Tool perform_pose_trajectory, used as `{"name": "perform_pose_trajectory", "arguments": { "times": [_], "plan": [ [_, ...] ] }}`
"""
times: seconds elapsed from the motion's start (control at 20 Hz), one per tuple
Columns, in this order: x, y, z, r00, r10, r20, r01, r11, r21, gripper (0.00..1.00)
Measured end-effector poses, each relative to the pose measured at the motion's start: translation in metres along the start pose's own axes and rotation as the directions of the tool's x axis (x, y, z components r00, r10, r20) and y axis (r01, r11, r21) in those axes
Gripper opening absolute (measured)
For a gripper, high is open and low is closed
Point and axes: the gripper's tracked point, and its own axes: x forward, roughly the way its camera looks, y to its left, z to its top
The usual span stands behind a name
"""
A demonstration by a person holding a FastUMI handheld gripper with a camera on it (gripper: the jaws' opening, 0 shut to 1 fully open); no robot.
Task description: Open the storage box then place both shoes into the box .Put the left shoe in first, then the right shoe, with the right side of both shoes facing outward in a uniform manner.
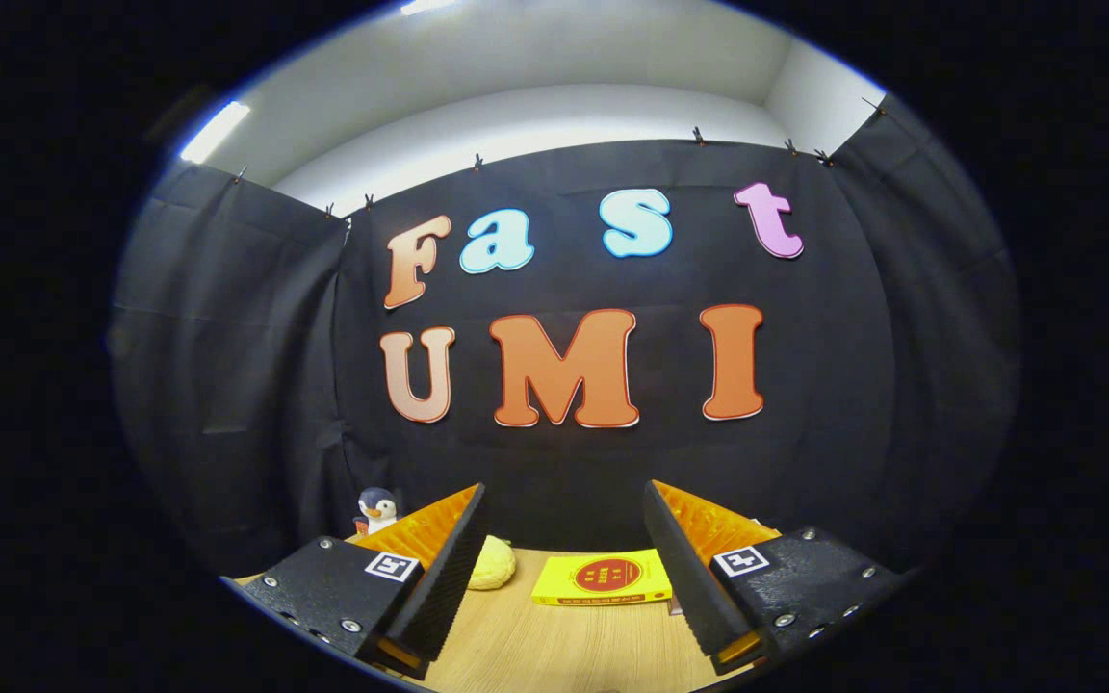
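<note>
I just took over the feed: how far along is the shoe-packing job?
Nothing looks done from here. The hand-held gripper is open with nothing between its fingers, raised over the wooden table. Ahead of the fingers lie a yellow book, a yellow lump and a penguin toy. Opening the box and placing both shoes, left first, all seem left.

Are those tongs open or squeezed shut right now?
Open. The tongs stand wide apart with nothing between them; the wooden table and a yellow book show through the gap.
</note>
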Motion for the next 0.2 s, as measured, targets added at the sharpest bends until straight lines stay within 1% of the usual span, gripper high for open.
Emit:
{"name": "perform_pose_trajectory", "arguments": {
  "times": [0.2],
  "plan": [
    [-0.0065,-0.0058,0.0095,0.999,-0.025,0.040,0.027,0.999,-0.036,0.96]
  ]
}}
